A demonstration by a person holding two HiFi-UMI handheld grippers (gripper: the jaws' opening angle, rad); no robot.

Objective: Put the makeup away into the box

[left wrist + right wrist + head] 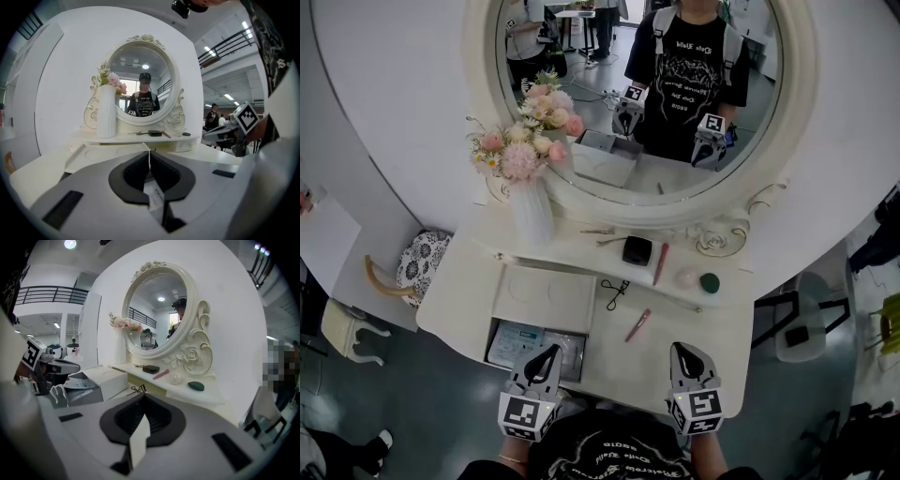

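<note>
The white box (499, 328) stands open at the front left of the vanity top, with its lid (546, 296) folded back flat on the side toward the mirror. Inside it lie pale printed sheets or packets (517, 343); I cannot tell which.

All the makeup lies outside the box. The eyelash curler (615, 291) lies just right of the lid. The pink lipstick (638, 325) lies on the tabletop right of the box, apart from it. On the raised shelf beyond the box and to its right are the black compact (637, 249), a pink tube (661, 263) just beside the compact, then a pale pink ball (686, 277) and a green sponge (710, 282) farthest from the box.

Beyond the lid, on that same shelf, a white vase (532, 214) stands upright and holds a bunch of pink and cream flowers (528, 141).

The left gripper (551, 352) shows over the near right part of the box in the head view. Its jaws are pressed together with nothing between them. The right gripper (682, 349) hangs well to the right of the box at the table's front edge. Its jaws are likewise closed and empty.
</note>
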